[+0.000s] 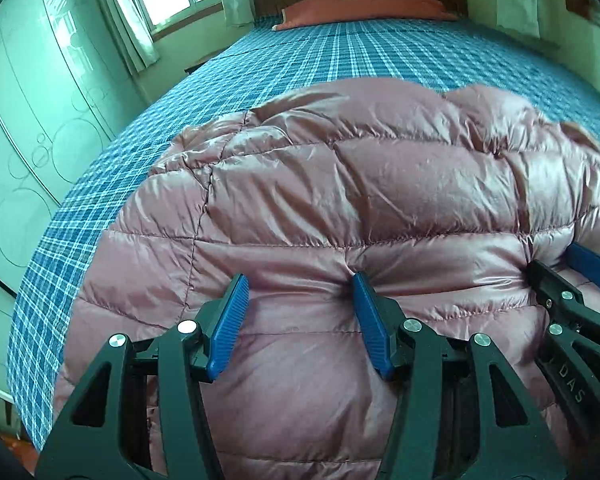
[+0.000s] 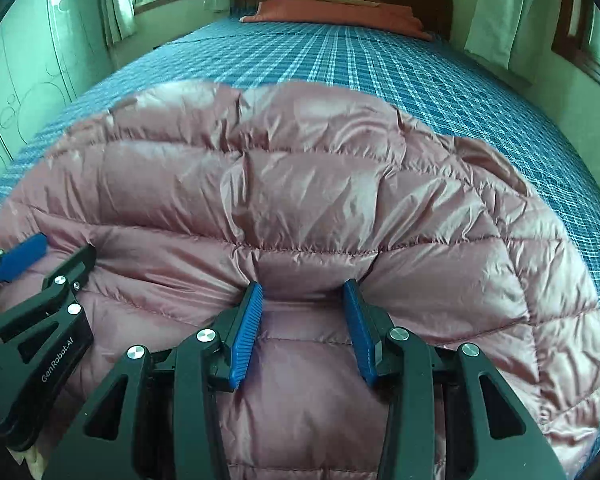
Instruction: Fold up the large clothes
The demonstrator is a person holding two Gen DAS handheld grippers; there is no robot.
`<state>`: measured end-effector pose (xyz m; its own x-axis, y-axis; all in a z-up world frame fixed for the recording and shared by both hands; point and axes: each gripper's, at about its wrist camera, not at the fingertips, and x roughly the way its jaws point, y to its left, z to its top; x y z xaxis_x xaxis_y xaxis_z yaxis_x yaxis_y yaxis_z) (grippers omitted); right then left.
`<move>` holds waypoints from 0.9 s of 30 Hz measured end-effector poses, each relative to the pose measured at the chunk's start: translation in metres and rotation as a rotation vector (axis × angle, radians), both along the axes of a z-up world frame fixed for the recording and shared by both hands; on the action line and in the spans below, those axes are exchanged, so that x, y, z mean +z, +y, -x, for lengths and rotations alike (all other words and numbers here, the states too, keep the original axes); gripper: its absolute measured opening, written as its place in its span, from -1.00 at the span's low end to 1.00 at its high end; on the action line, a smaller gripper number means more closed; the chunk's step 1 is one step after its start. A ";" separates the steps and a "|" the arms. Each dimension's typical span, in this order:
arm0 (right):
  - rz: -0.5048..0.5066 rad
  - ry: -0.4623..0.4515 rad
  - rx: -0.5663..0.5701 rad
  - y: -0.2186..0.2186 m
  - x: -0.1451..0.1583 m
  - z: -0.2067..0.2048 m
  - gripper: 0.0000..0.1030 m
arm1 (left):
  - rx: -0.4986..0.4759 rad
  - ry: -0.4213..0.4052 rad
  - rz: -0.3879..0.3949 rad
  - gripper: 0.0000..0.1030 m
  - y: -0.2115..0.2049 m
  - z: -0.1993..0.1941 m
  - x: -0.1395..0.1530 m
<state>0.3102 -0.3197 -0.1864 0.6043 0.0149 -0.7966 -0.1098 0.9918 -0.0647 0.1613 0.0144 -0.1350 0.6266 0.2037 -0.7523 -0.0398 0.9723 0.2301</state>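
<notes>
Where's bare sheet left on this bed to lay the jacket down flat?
Free: the plaid bed sheet between the pink puffer jacket and the red pillow, plus a strip along its right. Crowded: the near edge, where left gripper and right gripper pinch the jacket.

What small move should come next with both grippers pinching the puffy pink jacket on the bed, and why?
Probably carry the gripped edge away toward the pillow end and lay it down. The left gripper and right gripper each pinch a bunch of the jacket at its near part, side by side, while its far part lies spread on the bed.
</notes>
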 end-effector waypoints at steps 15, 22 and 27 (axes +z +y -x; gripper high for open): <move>-0.073 0.030 0.001 0.000 0.001 -0.047 -0.17 | 0.025 0.026 0.030 0.03 0.004 -0.046 0.005; -0.081 -0.042 -0.005 -0.002 0.024 -0.031 -0.17 | 0.018 -0.005 0.044 -0.01 0.005 -0.031 0.016; -0.061 -0.028 0.010 0.002 -0.002 -0.034 -0.15 | 0.020 -0.007 0.050 0.06 0.013 -0.028 0.002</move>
